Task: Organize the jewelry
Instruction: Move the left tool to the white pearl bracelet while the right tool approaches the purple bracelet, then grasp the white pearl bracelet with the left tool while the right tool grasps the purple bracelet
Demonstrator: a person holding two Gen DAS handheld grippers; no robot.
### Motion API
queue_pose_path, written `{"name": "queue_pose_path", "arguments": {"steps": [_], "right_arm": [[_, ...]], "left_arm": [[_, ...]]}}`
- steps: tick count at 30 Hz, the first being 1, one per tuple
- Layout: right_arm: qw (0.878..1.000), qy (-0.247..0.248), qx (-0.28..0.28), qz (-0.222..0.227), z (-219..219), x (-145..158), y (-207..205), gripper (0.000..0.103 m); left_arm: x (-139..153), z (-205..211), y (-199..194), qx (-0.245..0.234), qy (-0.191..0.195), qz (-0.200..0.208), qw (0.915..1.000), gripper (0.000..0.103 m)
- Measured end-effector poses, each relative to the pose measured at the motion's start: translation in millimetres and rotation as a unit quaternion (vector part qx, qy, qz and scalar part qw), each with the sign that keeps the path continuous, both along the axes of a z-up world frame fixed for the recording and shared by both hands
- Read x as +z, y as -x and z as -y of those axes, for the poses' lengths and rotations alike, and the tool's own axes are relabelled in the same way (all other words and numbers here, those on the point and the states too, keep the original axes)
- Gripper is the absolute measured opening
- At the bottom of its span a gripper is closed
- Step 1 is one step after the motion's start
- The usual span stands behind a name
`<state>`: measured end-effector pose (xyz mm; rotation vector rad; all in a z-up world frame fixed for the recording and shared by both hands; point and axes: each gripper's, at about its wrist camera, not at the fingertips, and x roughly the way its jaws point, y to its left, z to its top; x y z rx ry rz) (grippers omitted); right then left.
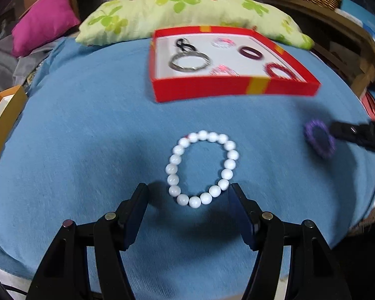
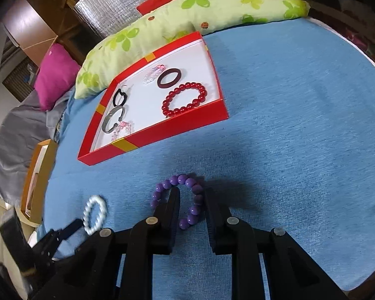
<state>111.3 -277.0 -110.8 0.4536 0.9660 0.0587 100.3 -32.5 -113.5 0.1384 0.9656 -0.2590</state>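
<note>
— Blue cloth [image 2: 300, 125] under everything, and the red box [image 2: 162, 135] on it near the green pillow [image 2: 187, 12]. What's already in the box?

— Going by size: a red bead bracelet [image 2: 185, 100] at the corner nearest my right gripper [image 2: 191, 195], a silver bangle [image 2: 113, 120], a dark maroon ring [image 2: 169, 78], a black loop [image 2: 119, 96] by the far wall, and two small pink-clear bits, too blurred for me to name. All lie loose on the white floor; I see no compartments.

— And outside the box?

— Two bracelets, both on the cloth in front of the box. White beads [image 1: 202, 168] lie in front of my left gripper [image 1: 188, 191]. Its jaws are wide open, with the loop's near end just between the tips, nothing pinched. Purple beads [image 2: 185, 200] sit to the right of the white ones.

— Is your right holding the purple?

— Not clearly. Its jaws are parted, one finger inside the loop and the strand's right side between them. I can't tell whether the pads touch it.

— So which step?

— Picking up the last two pieces, I judge. Next I'd close each pair on one run of beads, lift clear of the cloth, and carry over the box wall to bare white floor. Round beads may roll out of a shallow pinch.
</note>
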Motion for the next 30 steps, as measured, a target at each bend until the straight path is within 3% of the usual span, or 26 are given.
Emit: {"name": "queue_pose_path", "arguments": {"steps": [3, 8, 12, 16, 22, 24, 30], "right_arm": [[1.000, 0.010, -0.007, 0.001, 2.7, 2.1, 0.9, 0.022], [1.000, 0.023, -0.005, -0.010, 2.4, -1.7, 0.6, 0.022], [0.999, 0.040, 0.001, -0.014, -3.6, -4.9, -1.0, 0.022], [0.998, 0.061, 0.008, -0.015, -8.3, -7.6, -1.7, 0.023], [0.995, 0.101, 0.024, -0.009, -17.8, -9.4, -0.7, 0.024], [0.994, 0.106, 0.024, -0.008, -18.9, -10.0, -0.2, 0.024], [0.992, 0.124, 0.028, -0.001, -24.4, -9.8, 0.9, 0.023]], "left_arm": [[-1.4, -1.2, 0.0, 0.004, 0.005, 0.006, 1.0000, 0.068], [-5.6, 0.9, 4.6, -0.012, 0.007, -0.001, 0.9999, 0.085], [-7.5, 2.2, 6.5, -0.016, 0.003, -0.001, 0.9999, 0.087], [-12.7, 8.2, 10.4, -0.035, -0.016, -0.015, 0.9992, 0.102], [-10.5, 7.3, 11.6, -0.034, -0.019, -0.039, 0.9985, 0.103], [-5.8, 1.4, 12.4, -0.027, -0.013, -0.033, 0.9990, 0.103], [27.8, -21.2, 3.3, 0.015, 0.002, 0.035, 0.9993, 0.103]]}}
